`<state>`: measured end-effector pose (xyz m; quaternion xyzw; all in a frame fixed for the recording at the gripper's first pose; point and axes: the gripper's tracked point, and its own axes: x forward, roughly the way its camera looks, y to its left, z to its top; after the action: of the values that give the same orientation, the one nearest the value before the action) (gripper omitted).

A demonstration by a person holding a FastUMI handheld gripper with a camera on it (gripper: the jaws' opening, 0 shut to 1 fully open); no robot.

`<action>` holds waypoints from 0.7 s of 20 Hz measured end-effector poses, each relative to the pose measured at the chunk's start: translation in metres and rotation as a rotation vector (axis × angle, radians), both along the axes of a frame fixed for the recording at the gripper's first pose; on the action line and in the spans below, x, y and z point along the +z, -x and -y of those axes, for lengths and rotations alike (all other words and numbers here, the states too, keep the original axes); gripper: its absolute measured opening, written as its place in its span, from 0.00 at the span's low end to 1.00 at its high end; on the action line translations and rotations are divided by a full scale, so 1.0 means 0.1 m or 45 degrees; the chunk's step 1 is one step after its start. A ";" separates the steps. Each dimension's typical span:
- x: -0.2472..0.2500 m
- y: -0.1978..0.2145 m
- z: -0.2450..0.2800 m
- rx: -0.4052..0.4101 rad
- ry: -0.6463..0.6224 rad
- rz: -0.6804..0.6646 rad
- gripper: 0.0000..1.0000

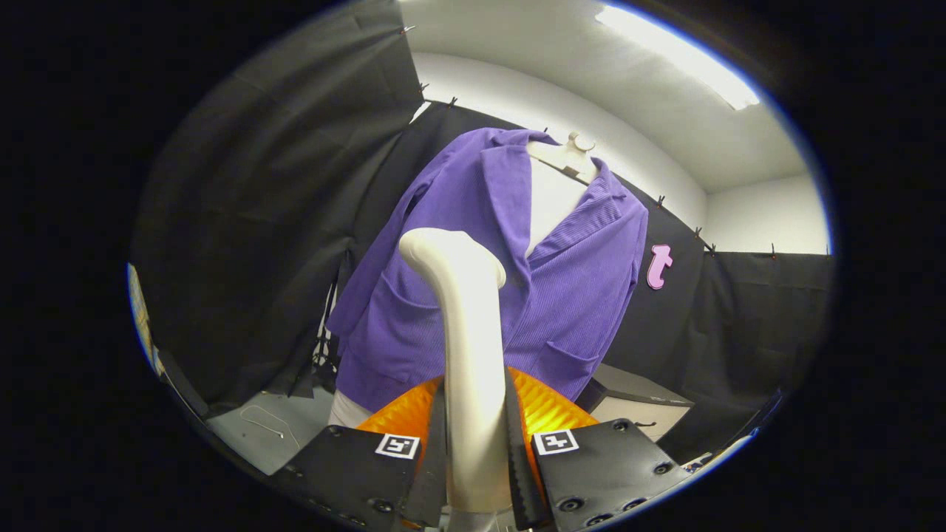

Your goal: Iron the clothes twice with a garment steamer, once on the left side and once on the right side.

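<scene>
A purple jacket [554, 295] hangs on a white mannequin torso [550, 199], open at the collar, just beyond my fingers. My gripper [477, 451] is shut on the white handle of the garment steamer [465, 332], which stands upright between the fingers. The steamer's curved head sits near the jacket's left front panel at mid-chest height; I cannot tell whether it touches the fabric. The steamer hides the jacket's centre strip.
Black cloth walls [281, 222] close in behind and beside the mannequin. A grey box [635, 399] stands to the right of the jacket's hem. A grey floor patch [266, 428] with a thin wire lies at the lower left.
</scene>
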<state>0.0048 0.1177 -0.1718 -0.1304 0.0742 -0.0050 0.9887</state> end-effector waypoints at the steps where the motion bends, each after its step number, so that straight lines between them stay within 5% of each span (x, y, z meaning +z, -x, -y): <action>1: 0.10 0.02 0.05 0.003 -0.029 0.012 0.43; 14: 0.87 0.22 1.02 -0.080 -0.218 0.080 0.43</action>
<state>-0.0170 0.0153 -0.0852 -0.0427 0.0472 -0.0336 0.9974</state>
